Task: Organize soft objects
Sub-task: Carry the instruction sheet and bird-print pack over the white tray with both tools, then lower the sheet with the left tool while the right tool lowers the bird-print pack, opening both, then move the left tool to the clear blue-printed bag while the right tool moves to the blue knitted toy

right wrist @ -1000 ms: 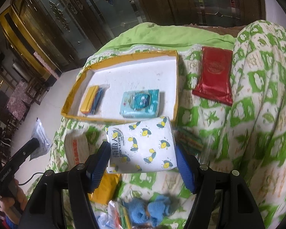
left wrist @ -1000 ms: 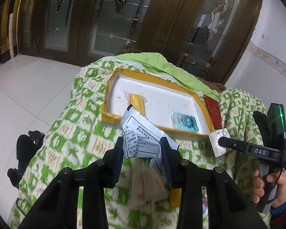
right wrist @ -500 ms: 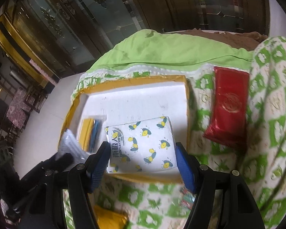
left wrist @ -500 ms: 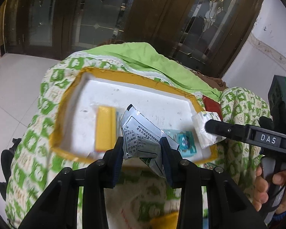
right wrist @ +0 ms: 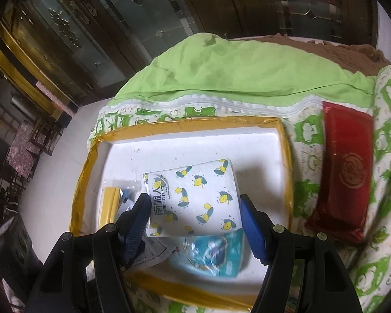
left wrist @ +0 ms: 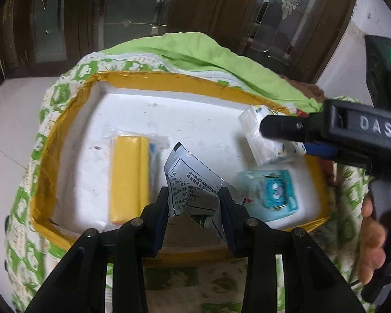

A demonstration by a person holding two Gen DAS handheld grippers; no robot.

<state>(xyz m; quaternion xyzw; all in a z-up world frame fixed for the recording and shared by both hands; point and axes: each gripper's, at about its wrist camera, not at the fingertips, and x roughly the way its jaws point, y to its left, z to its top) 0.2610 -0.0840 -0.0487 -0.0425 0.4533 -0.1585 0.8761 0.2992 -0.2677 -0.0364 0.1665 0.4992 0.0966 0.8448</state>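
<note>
Between the pads of the left claw [left wrist: 193,203] sits a crinkled silver foil sachet [left wrist: 193,182], pinched tight near its lower edge so it stands up over the tray. Black Chinese print in a box covers its face; the characters are too small to read. The right claw [right wrist: 194,219] grips a white soft tissue pack with yellow lemon pattern [right wrist: 195,198] by its two short ends, jaws set wide to span it. Its label reads "Nanjiren" beside large Chinese characters. Both packs hang above the white foam tray with yellow taped rim [left wrist: 73,109], most likely so they can be dropped in with the rest.

Inside the tray, toward its left edge, lies a yellow flat pack in clear wrap [left wrist: 129,177]; near the right front corner lies a pale blue wet-wipe pack with a cartoon face [left wrist: 271,190]. The tray rests on a bed covered by a white quilt with green print [right wrist: 388,182], a plain green sheet [right wrist: 234,73] folded beyond it. Just off the tray's right edge lies a dark red foil packet with a round emblem [right wrist: 344,172], not yet sorted. The right tool's body reads "DAS".
</note>
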